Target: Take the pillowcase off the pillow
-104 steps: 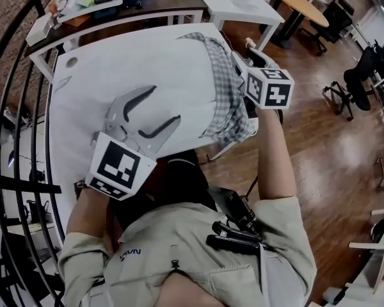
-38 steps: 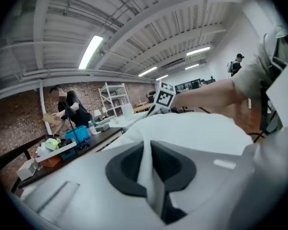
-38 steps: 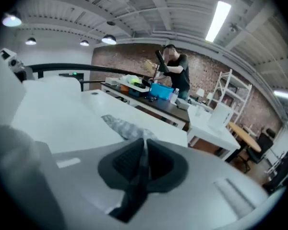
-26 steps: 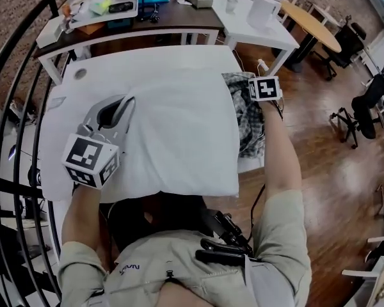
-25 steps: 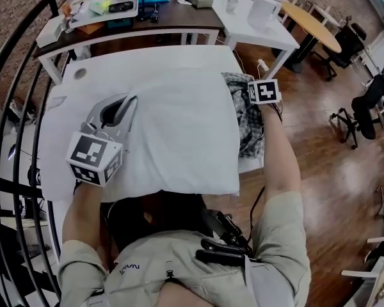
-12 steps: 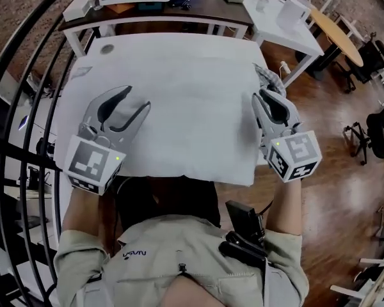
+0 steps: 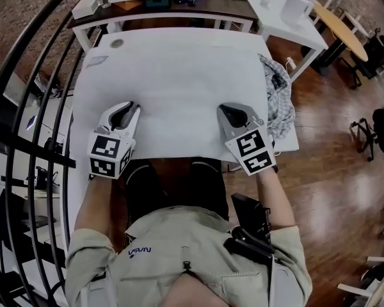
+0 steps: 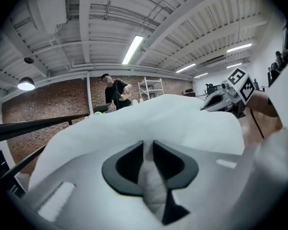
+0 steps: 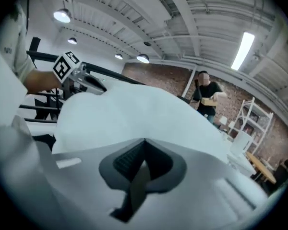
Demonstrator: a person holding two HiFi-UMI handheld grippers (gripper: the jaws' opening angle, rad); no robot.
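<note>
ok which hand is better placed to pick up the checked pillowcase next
Right. The right gripper sits at the pillow's near edge, on the same side as the checked pillowcase. The left gripper is across the pillow from it, pinching a fold of pillow fabric.

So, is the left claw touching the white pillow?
Touching. The left gripper view shows the left claw, its jaws just closing, pinching a fold of the white pillow.
</note>
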